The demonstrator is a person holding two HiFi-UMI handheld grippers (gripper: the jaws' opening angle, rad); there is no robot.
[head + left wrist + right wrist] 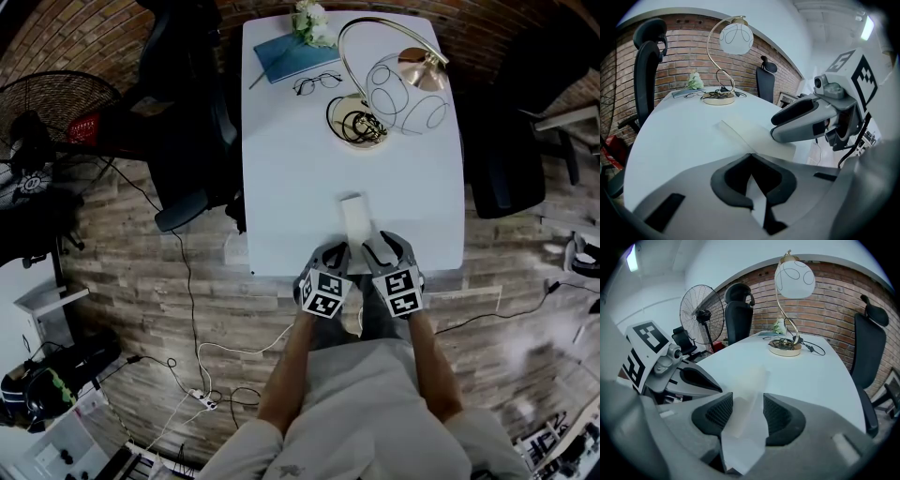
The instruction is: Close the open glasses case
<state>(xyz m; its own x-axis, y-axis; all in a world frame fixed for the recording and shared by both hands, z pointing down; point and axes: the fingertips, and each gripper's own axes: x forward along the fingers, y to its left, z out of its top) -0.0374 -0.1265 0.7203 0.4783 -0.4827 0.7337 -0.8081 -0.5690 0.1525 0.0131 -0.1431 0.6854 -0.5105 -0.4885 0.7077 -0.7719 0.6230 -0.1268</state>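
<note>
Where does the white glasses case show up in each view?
Head view: glasses case, centre, at the white table's near edge.
Left gripper view: case lying flat, centre, just past the jaws.
Right gripper view: case low centre, between the jaws.
Shared landmark: globe lamp beyond it.

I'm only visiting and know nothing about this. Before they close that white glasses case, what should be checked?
1. Glasses case lies on the table, near its front edge: ok.
2. Case sits between the right tool's jaws: ok. Firm pinch: cannot tell.
3. Left tool at the case's near end, jaws together: ok.
4. Eyeglasses inside the case: not ok, they lie far off by the lamp.
5. Lid flat: cannot tell.
</note>
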